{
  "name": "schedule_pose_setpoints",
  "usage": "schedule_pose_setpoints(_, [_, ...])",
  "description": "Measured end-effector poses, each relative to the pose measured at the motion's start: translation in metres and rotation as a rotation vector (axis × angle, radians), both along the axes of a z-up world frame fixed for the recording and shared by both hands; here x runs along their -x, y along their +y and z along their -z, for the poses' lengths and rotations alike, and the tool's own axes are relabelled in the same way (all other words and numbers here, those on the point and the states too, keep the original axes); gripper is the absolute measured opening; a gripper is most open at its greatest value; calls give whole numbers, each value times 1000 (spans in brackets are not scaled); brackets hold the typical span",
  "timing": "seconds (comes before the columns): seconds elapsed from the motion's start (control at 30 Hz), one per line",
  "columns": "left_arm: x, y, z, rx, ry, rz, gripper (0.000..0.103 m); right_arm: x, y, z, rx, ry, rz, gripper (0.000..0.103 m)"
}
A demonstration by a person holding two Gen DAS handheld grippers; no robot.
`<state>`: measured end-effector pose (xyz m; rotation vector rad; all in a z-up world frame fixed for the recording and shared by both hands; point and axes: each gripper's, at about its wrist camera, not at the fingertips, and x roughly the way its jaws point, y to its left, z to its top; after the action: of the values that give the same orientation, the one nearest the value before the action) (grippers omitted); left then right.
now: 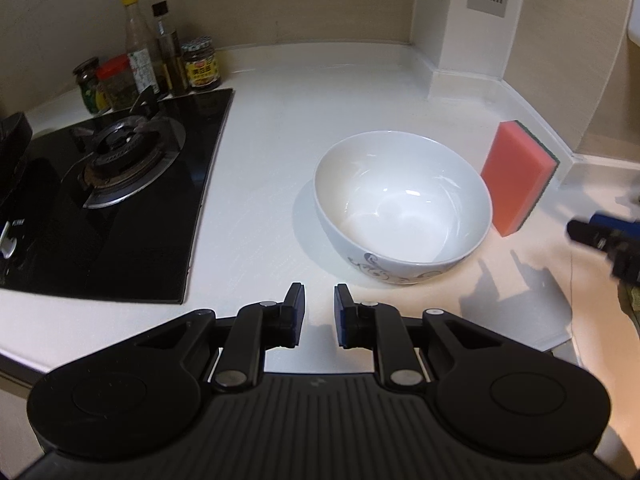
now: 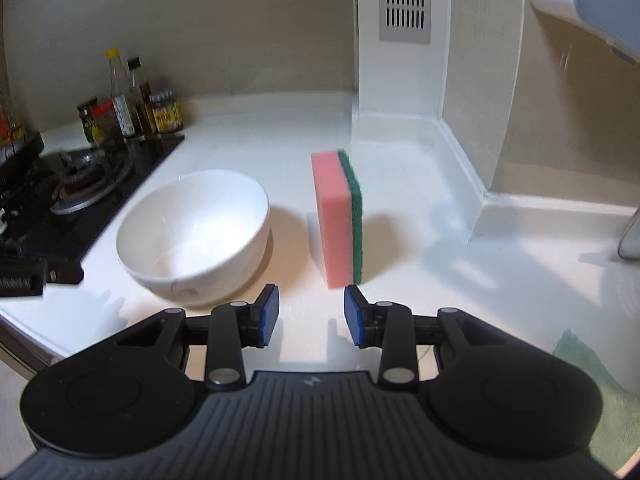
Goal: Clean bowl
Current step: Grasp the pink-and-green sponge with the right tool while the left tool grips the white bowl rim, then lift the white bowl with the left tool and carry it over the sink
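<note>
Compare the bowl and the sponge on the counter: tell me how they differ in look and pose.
The bowl is round and white; the sponge is a pink block with a green scrubbing side. The bowl sits upright on its base, mouth up; the sponge stands on edge. Both rest on the white counter, side by side, ungripped.

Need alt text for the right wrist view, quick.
The open right gripper points at a pink-and-green sponge standing on edge on the white counter, just ahead of its fingertips. An empty white bowl sits left of the sponge, with a black stove and condiment bottles beyond.
</note>
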<state>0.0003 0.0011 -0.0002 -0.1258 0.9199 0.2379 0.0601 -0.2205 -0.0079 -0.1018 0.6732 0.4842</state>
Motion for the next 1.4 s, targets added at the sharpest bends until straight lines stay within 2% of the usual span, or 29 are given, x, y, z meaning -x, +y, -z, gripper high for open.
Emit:
schedule_pose_setpoints(0.1, [-3,13,2,4,-7,20,20,-12,7,-16,15,-61,-8,31])
schedule_pose_setpoints(0.23, [-7,30,6,10,-16,47,20,-34,23,-22,60,-82,-20,31])
schedule_pose_setpoints(0.37, [-22,30,5,4,-52,63,20,-58,40,-20,128,-69,-19,31])
schedule_pose_setpoints(0.47, [-34,39,4,21,-43,87,20,-69,49,-13,171,-44,-21,31])
schedule_pose_setpoints(0.5, [-39,41,4,34,-37,94,20,-72,52,-10,185,-36,-21,31])
schedule_pose_setpoints(0.57, [-43,50,10,121,11,110,20,-79,58,-6,213,-20,-23,31])
schedule_pose_setpoints(0.7, [-53,71,22,233,75,143,20,-90,66,2,250,14,-19,30])
schedule_pose_setpoints(0.73, [-56,75,21,226,65,154,20,-89,67,1,248,12,-22,26])
schedule_pose_setpoints(0.8, [-62,84,19,215,29,175,20,-80,68,-9,243,-35,-40,25])
schedule_pose_setpoints(0.87, [-70,93,14,238,-12,192,20,-67,71,-26,234,-97,-76,25])
schedule_pose_setpoints(0.9, [-75,99,12,275,-20,206,20,-60,73,-36,218,-120,-106,25])
schedule_pose_setpoints(0.97, [-84,105,11,320,-21,239,20,-47,79,-51,176,-140,-180,25])
schedule_pose_setpoints(1.1, [-97,108,14,321,11,294,19,-17,98,-68,120,-168,-314,25])
schedule_pose_setpoints(1.23, [-108,102,21,318,54,359,19,-3,126,-52,192,-153,-362,25])
schedule_pose_setpoints(1.3, [-116,97,25,301,79,361,19,-5,137,-38,235,-153,-352,25])
schedule_pose_setpoints(1.4, [-117,99,27,315,92,349,19,-10,150,-17,307,-181,-352,25])
